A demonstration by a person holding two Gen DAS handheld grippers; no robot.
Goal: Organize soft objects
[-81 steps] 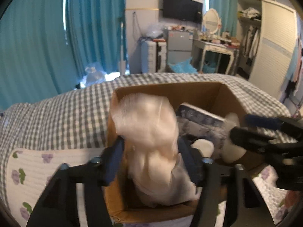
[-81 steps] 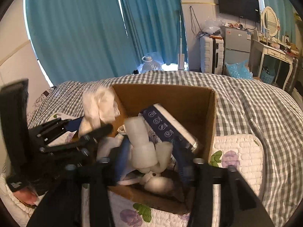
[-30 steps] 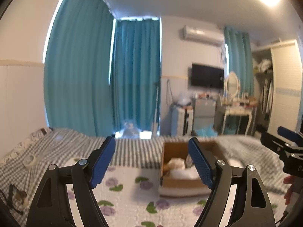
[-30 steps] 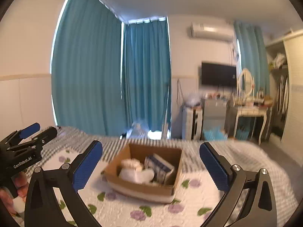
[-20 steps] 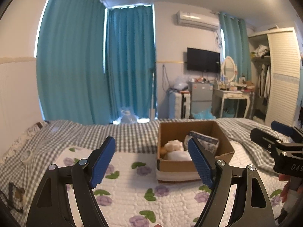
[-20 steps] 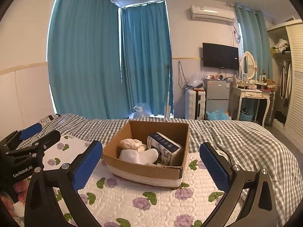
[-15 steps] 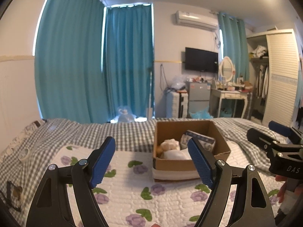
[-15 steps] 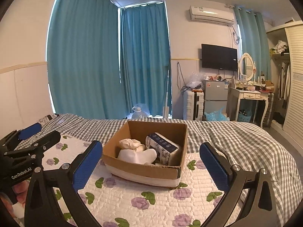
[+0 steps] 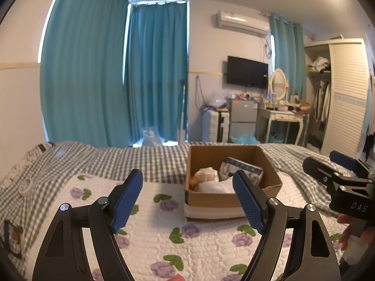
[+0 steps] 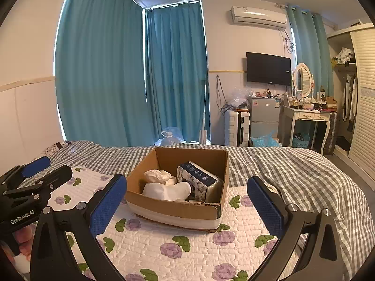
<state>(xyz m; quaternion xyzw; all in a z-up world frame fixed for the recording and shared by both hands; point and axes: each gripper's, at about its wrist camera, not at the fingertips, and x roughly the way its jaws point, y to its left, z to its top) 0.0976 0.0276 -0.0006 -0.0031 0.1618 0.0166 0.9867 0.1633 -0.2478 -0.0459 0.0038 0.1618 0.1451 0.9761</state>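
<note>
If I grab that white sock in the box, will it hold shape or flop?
The white sock sags over its neighbours in the cardboard box, so it will probably droop from the fingers. It looks light, likely lifting free without dragging the patterned pack.

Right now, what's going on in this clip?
A person holds two handheld grippers above a bed, sorting soft things into a cardboard box. Both the left gripper and the right gripper are open and empty, held back from the box. Inside lie a crumpled cream cloth, a white soft item and a blue-patterned packet. The box sits on a floral quilt.
</note>
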